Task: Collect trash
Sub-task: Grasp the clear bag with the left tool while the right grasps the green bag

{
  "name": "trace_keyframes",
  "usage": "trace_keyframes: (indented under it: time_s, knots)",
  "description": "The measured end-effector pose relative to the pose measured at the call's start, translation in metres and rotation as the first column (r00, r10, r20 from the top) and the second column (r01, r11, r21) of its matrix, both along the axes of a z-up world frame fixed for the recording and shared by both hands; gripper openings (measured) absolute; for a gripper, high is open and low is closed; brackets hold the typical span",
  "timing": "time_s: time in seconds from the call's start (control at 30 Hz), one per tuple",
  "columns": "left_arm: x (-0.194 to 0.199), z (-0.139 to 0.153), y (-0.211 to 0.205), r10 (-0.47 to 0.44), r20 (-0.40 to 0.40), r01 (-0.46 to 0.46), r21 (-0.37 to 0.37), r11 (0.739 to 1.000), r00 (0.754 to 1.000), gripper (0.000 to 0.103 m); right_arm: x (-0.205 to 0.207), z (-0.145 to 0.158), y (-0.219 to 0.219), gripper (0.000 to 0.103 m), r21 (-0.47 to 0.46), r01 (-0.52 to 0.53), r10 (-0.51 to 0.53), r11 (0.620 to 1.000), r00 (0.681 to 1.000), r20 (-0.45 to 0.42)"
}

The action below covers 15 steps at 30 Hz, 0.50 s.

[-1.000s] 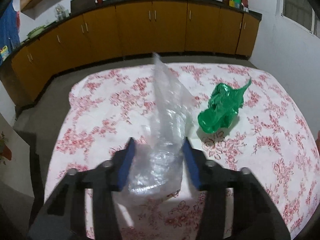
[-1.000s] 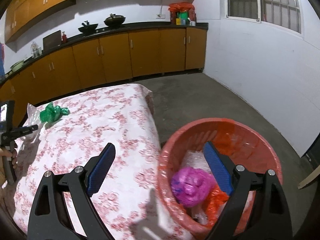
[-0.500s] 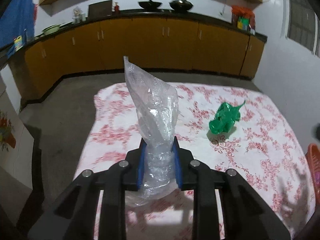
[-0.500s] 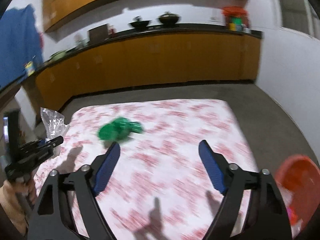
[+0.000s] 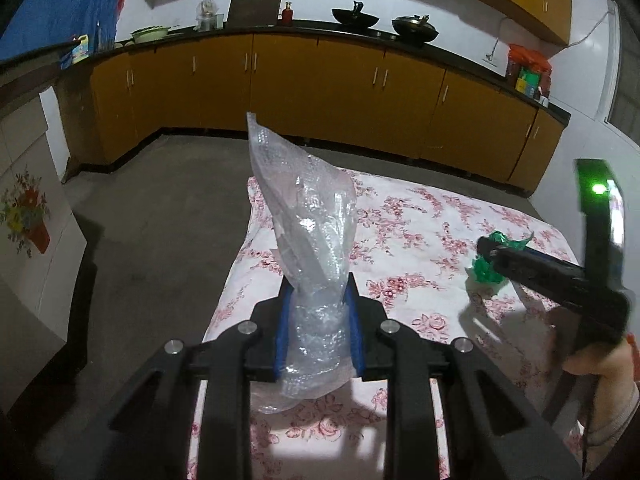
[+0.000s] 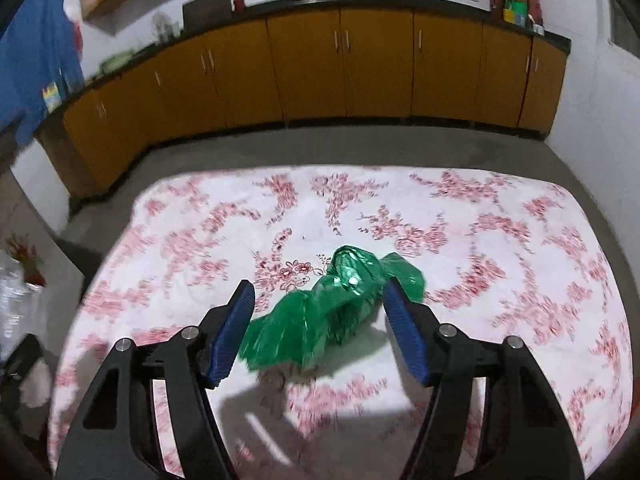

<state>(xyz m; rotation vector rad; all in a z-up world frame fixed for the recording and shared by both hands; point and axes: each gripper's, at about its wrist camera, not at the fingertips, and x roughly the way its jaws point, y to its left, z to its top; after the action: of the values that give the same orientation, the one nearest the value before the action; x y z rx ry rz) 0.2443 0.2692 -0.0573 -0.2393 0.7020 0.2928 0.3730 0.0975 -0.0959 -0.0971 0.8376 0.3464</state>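
My left gripper (image 5: 318, 292) is shut on a clear bubble-wrap bag (image 5: 310, 224) and holds it lifted above the left end of the flowered table (image 5: 420, 240). My right gripper (image 6: 320, 300) is open, its blue pads on either side of a crumpled green plastic bag (image 6: 332, 304) that lies on the tablecloth (image 6: 500, 240). In the left wrist view the right gripper (image 5: 492, 252) reaches in from the right onto the green bag (image 5: 486, 270).
Orange kitchen cabinets (image 5: 320, 92) with a dark counter line the far wall and left side. A white panel with a flower picture (image 5: 28, 220) stands at the left. Grey floor (image 5: 160, 208) surrounds the table. The red basket is out of view.
My left gripper closed on the bubble-wrap bag and lifted it up and back. My right gripper swung from over the red basket to the table and now straddles the green bag.
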Motion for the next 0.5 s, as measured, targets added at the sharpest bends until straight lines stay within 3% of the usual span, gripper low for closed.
trace_keyframes:
  time_s: [0.1,0.17,0.2,0.5]
  knots:
    - [0.003,-0.002,-0.004,-0.012,-0.005,0.012,0.003,1.000,1.000,0.025,0.009,-0.011,-0.002,0.053,0.001,-0.004,0.004,1.000,0.998,-0.059]
    - [0.004,-0.003,-0.008,-0.020,-0.007,0.020,0.006,1.000,1.000,0.025,0.008,-0.010,-0.005,0.037,-0.014,-0.013,0.012,1.000,0.999,-0.048]
    - [0.005,-0.004,-0.010,-0.025,-0.009,0.025,0.006,1.000,1.000,0.025,0.007,-0.010,-0.008,0.034,-0.019,-0.026,0.025,0.999,0.999,-0.048]
    - [-0.001,0.005,-0.030,-0.103,0.006,0.103,0.004,0.995,0.995,0.025,-0.051,0.015,-0.079,0.033,-0.004,-0.018,0.019,1.000,0.999,0.036]
